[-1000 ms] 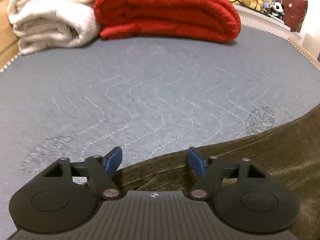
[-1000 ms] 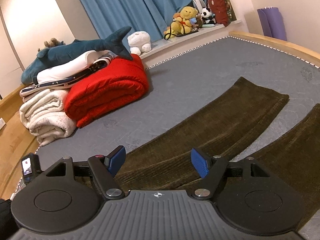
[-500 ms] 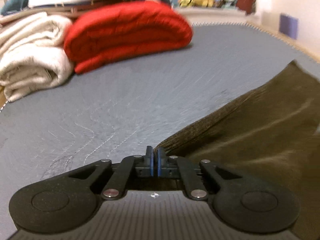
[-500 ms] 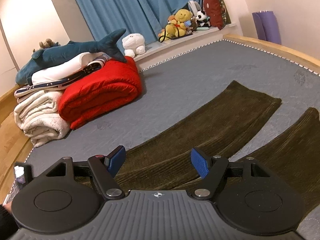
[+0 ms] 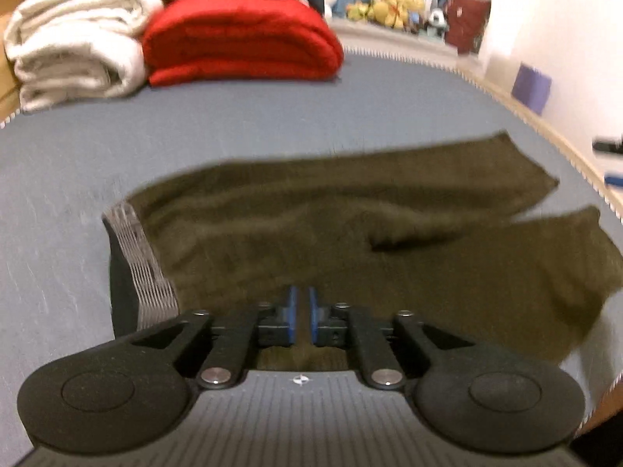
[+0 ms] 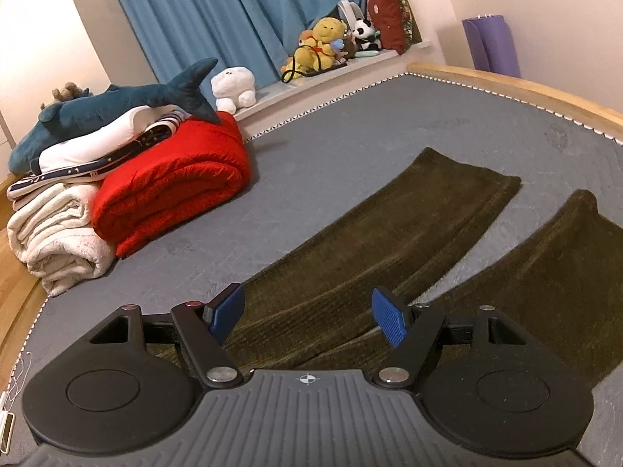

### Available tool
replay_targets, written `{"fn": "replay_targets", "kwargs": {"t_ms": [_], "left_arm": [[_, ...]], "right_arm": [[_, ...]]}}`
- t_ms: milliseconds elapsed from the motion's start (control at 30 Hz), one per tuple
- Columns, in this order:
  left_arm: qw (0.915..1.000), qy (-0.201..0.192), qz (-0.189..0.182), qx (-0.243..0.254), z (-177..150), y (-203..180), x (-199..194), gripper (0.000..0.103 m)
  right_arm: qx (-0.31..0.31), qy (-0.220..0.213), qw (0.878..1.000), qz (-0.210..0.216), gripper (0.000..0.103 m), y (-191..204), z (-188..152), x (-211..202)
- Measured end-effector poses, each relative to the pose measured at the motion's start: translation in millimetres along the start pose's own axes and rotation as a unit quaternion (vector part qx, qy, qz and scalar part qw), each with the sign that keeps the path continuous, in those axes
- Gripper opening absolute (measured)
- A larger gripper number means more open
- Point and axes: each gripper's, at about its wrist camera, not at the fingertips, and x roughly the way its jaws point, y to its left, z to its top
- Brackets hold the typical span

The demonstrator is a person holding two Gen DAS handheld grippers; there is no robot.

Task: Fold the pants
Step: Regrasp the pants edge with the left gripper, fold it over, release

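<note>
While left gripper [image 5: 302, 314] pinches pants [image 5: 350, 225], no legible writing

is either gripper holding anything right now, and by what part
The left gripper is shut on the pants at the waistband edge. The right gripper is open, holding nothing.

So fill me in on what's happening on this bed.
A person with a claw in each hand is folding dark olive pants on a grey mattress. The left claw is pinched on the waist end, with the fabric there lifted so the lining shows. The right claw is open above the pants, gripping nothing. Both legs lie spread apart, so no fold is made yet. A red blanket sits beyond.
</note>
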Motion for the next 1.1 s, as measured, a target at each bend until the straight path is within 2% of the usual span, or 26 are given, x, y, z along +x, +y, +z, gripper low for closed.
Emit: {"fn": "replay_targets", "kwargs": {"t_ms": [133, 233, 367, 533, 600, 700, 767, 833, 867, 900, 967, 1100], "left_arm": [[0.9993, -0.033, 0.011, 0.009, 34, 12, 17, 0.018], [0.9987, -0.043, 0.022, 0.018, 62, 25, 44, 0.027], [0.9978, -0.042, 0.042, 0.030, 92, 44, 95, 0.053], [0.9966, 0.002, 0.072, 0.039, 116, 72, 180, 0.064], [0.9969, 0.024, 0.065, 0.036, 124, 81, 210, 0.079], [0.9954, 0.061, 0.055, 0.050, 130, 85, 247, 0.081], [0.9947, 0.081, 0.035, 0.054, 134, 87, 263, 0.081], [0.9936, 0.096, 0.007, 0.060, 135, 86, 268, 0.065], [0.9928, 0.094, 0.005, 0.074, 136, 84, 267, 0.037], [0.9918, 0.098, 0.001, 0.082, 138, 82, 264, 0.015], [0.9909, 0.087, -0.005, 0.102, 138, 73, 246, 0.011], [0.9902, 0.034, -0.004, 0.135, 134, 48, 176, 0.010]], "right_arm": [[-0.011, 0.005, 1.000, 0.009, 0.074, 6, -6, -5], [-0.029, 0.000, 1.000, 0.009, 0.074, 7, -7, -8], [-0.038, 0.000, 0.999, 0.010, 0.074, 3, -2, -7], [-0.070, -0.006, 0.997, 0.018, 0.075, 6, 2, -9], [-0.081, -0.005, 0.996, 0.020, 0.076, 7, 4, -9], [-0.088, -0.001, 0.996, 0.019, 0.076, 7, 6, -6], [-0.086, 0.006, 0.996, 0.013, 0.076, 5, 7, -3], [-0.078, 0.010, 0.997, 0.009, 0.076, 3, 7, -1], [-0.074, 0.011, 0.997, 0.006, 0.076, 1, 8, 0], [-0.070, 0.010, 0.997, 0.002, 0.076, -1, 9, 0], [-0.063, 0.007, 0.998, -0.007, 0.076, -4, 11, 0], [-0.038, 0.003, 0.999, -0.019, 0.076, -14, 14, 0]]}}
